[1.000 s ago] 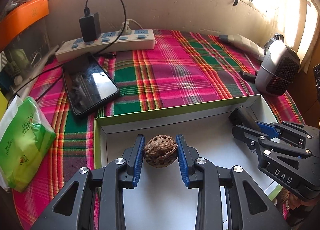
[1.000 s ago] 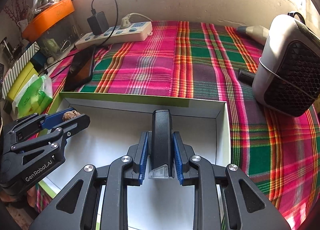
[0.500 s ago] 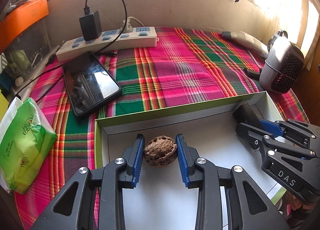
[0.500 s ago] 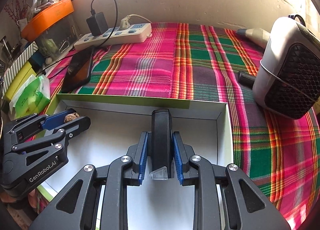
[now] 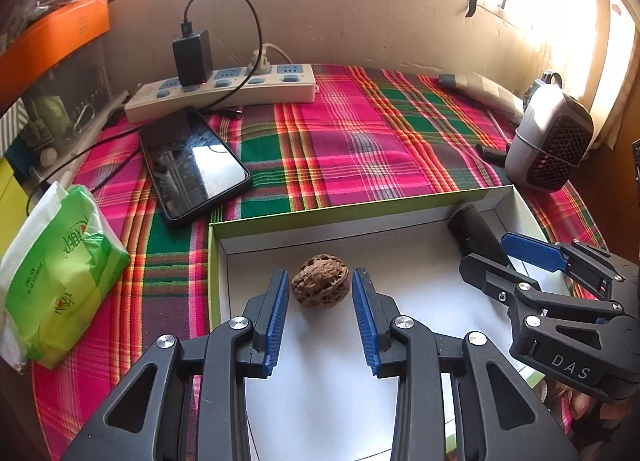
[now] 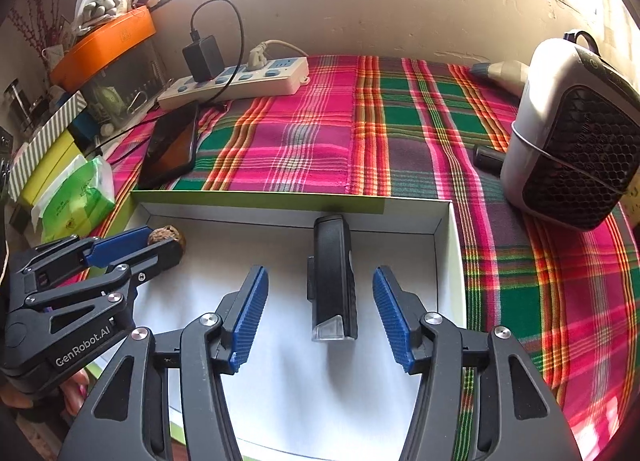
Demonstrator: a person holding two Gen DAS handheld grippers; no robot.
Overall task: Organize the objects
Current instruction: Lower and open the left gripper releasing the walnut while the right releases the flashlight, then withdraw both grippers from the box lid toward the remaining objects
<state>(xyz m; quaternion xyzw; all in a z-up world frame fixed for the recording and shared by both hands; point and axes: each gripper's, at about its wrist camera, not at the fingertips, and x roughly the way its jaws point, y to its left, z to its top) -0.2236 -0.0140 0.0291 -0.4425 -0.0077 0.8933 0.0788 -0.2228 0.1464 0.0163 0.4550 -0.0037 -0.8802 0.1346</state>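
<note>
A brown walnut (image 5: 320, 287) rests on the white floor of the green-rimmed box (image 5: 360, 213), near its left wall. My left gripper (image 5: 319, 281) straddles it, jaws opening, with a thin gap at each blue pad. In the right wrist view the walnut (image 6: 170, 237) peeks out past the left gripper (image 6: 160, 241). A black torch-like device with a clear end (image 6: 332, 273) lies flat in the box's right part. My right gripper (image 6: 320, 273) is around it, jaws opening wide and well off its sides. From the left wrist, the right gripper (image 5: 486, 251) partly covers the device (image 5: 474, 233).
The box stands on a plaid cloth. Behind it lie a phone (image 5: 192, 165) and a power strip with a charger (image 5: 224, 89). A green tissue pack (image 5: 60, 273) is at the left. At the right stand a small heater (image 6: 572, 141) and a black cylinder (image 6: 488, 157).
The right gripper's jaws have sprung apart and let go of the black device, which now lies loose in the box. The left pads have eased slightly off the walnut.
</note>
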